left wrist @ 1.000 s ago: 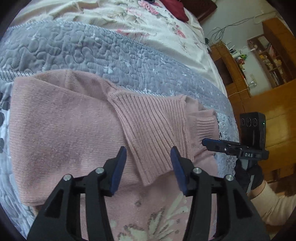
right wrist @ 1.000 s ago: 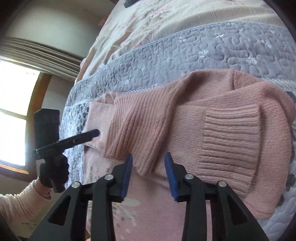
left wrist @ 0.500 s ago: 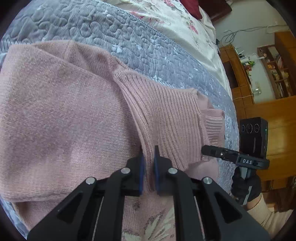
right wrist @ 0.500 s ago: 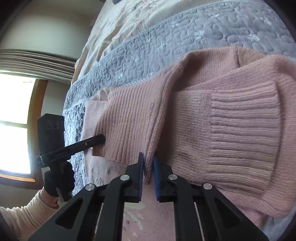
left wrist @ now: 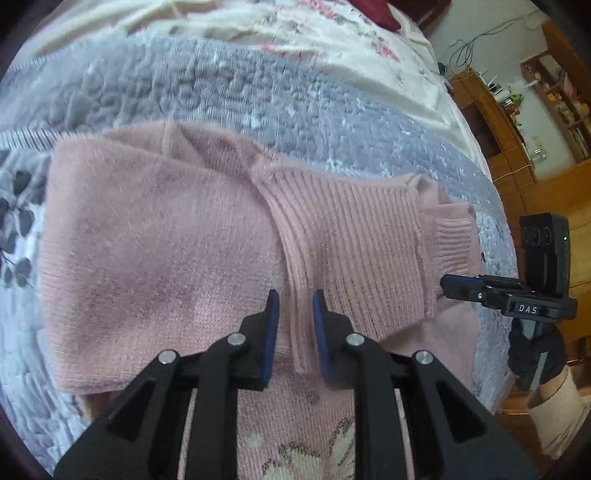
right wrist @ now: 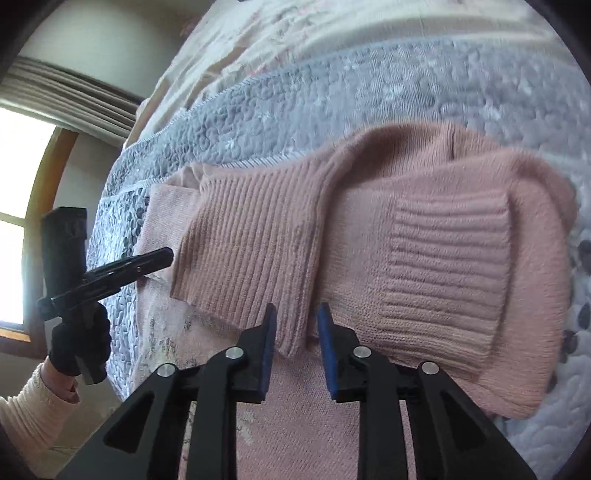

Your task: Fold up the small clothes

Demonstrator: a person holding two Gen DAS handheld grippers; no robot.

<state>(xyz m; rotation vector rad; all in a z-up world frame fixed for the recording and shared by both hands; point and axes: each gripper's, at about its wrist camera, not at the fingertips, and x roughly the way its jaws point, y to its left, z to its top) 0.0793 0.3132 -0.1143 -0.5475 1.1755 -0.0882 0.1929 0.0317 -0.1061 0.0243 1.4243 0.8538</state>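
A pink knit sweater [left wrist: 166, 240] lies on the bed, with a ribbed sleeve [left wrist: 351, 240] folded across its body. My left gripper [left wrist: 295, 295] is open, and the raised edge of that ribbed fold runs between its blue pads without being clamped. In the right wrist view the same sweater [right wrist: 443, 258] shows a ribbed cuff [right wrist: 447, 266] lying flat. My right gripper [right wrist: 297, 308] is open too, straddling the end of a ribbed fold [right wrist: 258, 251]. Each view shows the other gripper beside the sweater's edge: the right gripper [left wrist: 461, 286] and the left gripper [right wrist: 155, 258].
A grey quilted bedspread [left wrist: 258, 99] lies under the sweater, with a floral sheet [left wrist: 332, 33] beyond it. Wooden shelves and cabinets [left wrist: 517, 140] stand past the bed's right side. A window with curtains [right wrist: 26, 184] is at the left. A gloved hand [left wrist: 535, 354] holds the other gripper.
Both grippers were open a second ago, shut on the ribbed fold half a second ago, and have now opened again and drawn back slightly. The fold stays on the sweater.
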